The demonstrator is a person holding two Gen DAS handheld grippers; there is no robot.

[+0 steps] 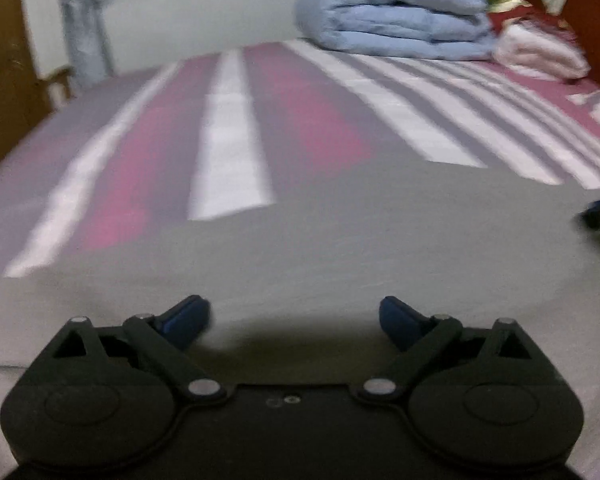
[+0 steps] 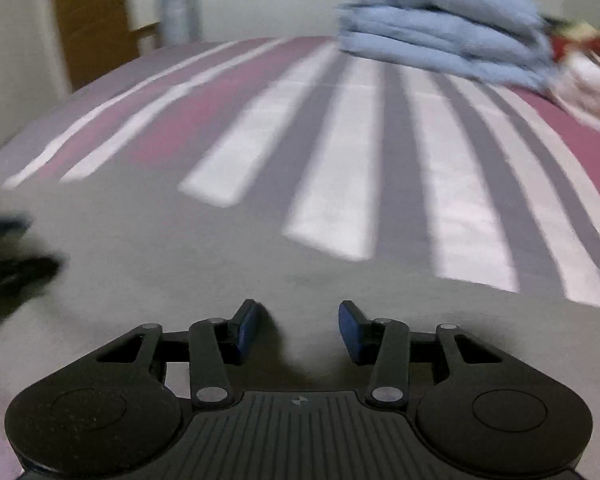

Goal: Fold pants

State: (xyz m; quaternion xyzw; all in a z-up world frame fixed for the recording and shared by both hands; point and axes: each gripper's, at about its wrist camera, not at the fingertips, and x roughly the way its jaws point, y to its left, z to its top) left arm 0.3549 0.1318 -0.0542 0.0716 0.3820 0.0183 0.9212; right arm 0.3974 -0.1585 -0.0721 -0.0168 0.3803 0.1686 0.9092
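The grey pants [image 1: 320,240] lie spread flat on the bed, filling the near half of both wrist views, their far edge running across the striped sheet [image 1: 228,128] where the pink, white and grey bands begin. The left hand-held gripper [image 1: 294,316] sits low over the grey cloth with its blue fingers [image 1: 188,316] spread wide and nothing between them. The right hand-held gripper [image 2: 298,326] is likewise just above the pants, its blue pads [image 2: 248,328] parted by a narrower gap, also holding nothing; whether either one touches the fabric cannot be told. In the left view the right tool appears as a dark blur at the right edge, and the right view shows a matching dark blur at its left edge. Beyond the pants the sheet stretches open toward the headboard [image 1: 188,12]. A folded blue quilt [image 1: 392,16] and a pink-and-white bundle [image 1: 536,52] lie at the far right end of the bed, well apart from the pants. Both views are motion-blurred.
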